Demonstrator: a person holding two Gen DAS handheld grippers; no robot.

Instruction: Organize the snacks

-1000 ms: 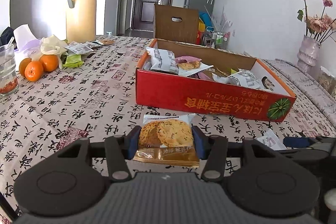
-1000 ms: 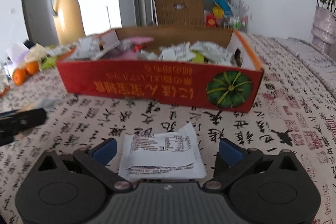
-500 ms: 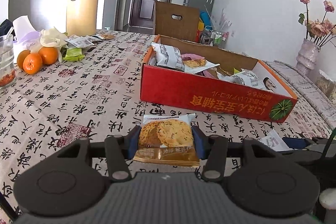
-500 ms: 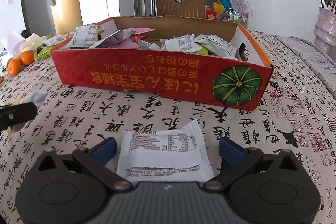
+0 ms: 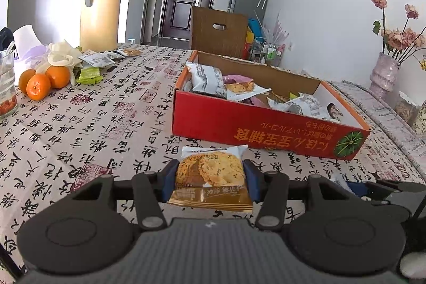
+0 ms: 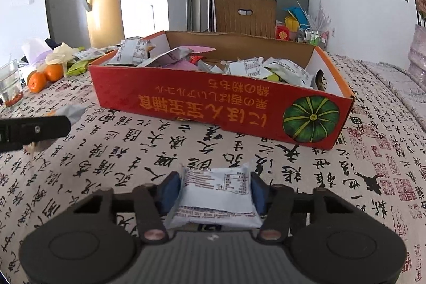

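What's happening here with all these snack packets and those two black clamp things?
A person is tidying snacks with a handheld gripper in each hand. The left gripper is clamped on a cookie packet, and the right gripper is clamped on a white packet. Both packets sit low over the tablecloth, just in front of the red box, which already holds many packets. Neither has gone in yet. A few more packets lie near the oranges.
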